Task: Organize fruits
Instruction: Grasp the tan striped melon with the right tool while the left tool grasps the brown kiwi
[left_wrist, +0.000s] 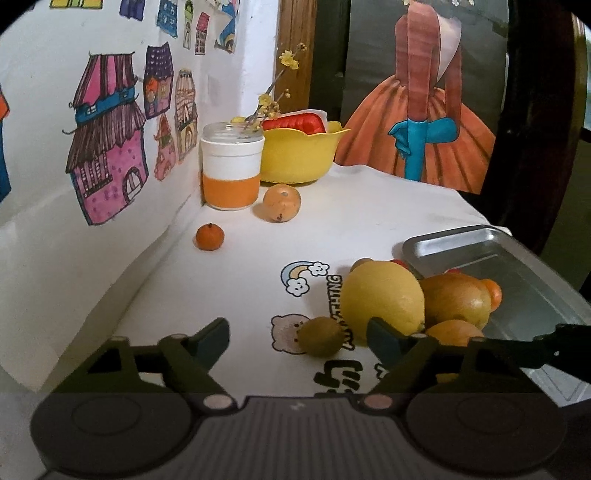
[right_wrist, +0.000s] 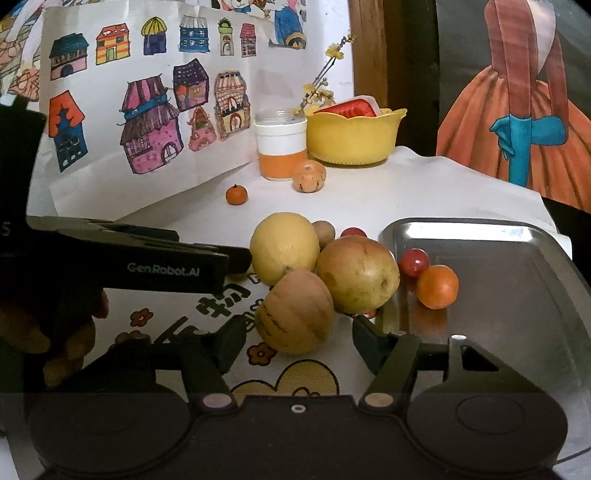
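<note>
Beside the steel tray (right_wrist: 517, 280), both the left gripper (left_wrist: 297, 338) and right gripper (right_wrist: 299, 341) hung wide and empty (kiwi (left_wrist: 320, 336) and striped fruit (right_wrist: 295, 312) framed, presumably for pickup).

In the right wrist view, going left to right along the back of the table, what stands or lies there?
Small tangerine → orange-and-white jar → speckled orange fruit → yellow bowl.
</note>
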